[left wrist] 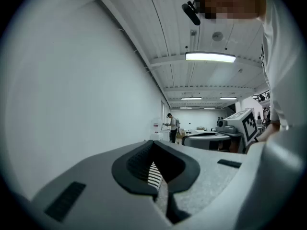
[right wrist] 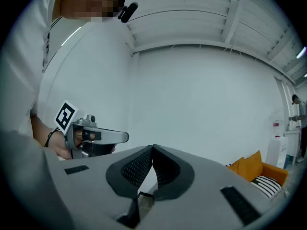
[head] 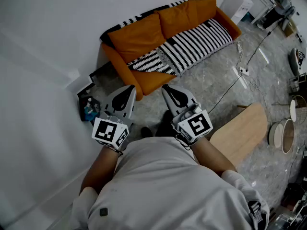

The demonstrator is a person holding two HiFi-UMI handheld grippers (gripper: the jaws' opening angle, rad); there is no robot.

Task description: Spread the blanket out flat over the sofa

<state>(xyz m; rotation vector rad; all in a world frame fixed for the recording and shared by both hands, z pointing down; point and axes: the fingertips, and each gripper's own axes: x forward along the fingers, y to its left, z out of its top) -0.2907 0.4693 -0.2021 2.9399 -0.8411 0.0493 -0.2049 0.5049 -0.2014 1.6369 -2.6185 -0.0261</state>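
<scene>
The black-and-white striped blanket (head: 194, 44) lies bunched across the seat of the orange sofa (head: 156, 79), which backs against the white wall (head: 48, 32). One fold hangs over the seat's front edge, and a strip of it shows behind the back cushions. Bare grey floor (head: 211, 80) lies between the person and the sofa front. A thin cable (head: 230, 87) crosses the floor on the right, and a light wooden bench (head: 242, 131) stands just beside the right forearm. The left hand-held gripper (head: 128, 91) and the right hand-held gripper (head: 168, 91) are both closed and empty, held near the chest. Their cubes carry square markers. A red label on the white unit (head: 236, 5) at the sofa's end is too small to read.
</scene>
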